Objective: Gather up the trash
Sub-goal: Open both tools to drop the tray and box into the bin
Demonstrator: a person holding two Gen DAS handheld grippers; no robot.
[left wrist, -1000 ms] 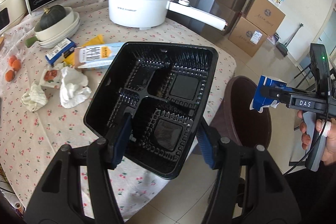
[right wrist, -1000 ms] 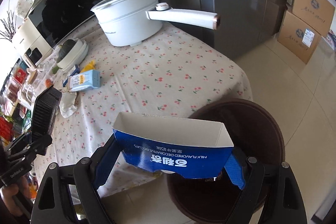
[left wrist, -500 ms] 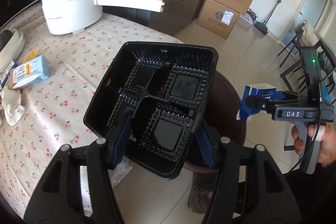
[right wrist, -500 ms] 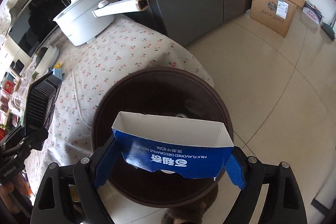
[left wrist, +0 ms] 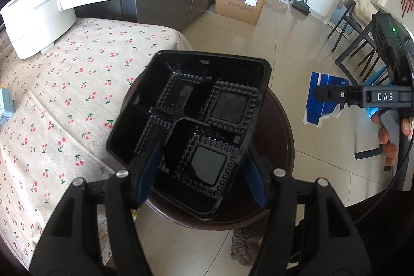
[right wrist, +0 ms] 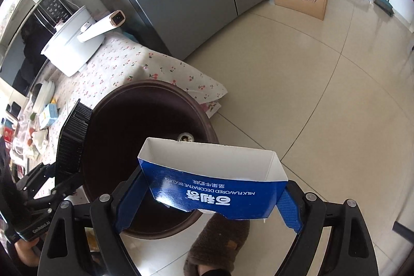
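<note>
The left hand-held gripper (left wrist: 201, 177) is clamping the black meal tray (left wrist: 191, 128) right over the dark brown bin (left wrist: 282, 136), the tray's long axis running from seven to one o'clock across the opening. Out at three o'clock, the right hand-held gripper (right wrist: 207, 201) is gripping the torn blue biscuit box (right wrist: 214, 188) above the bin's near rim. The left looks nearer a clean drop.
</note>
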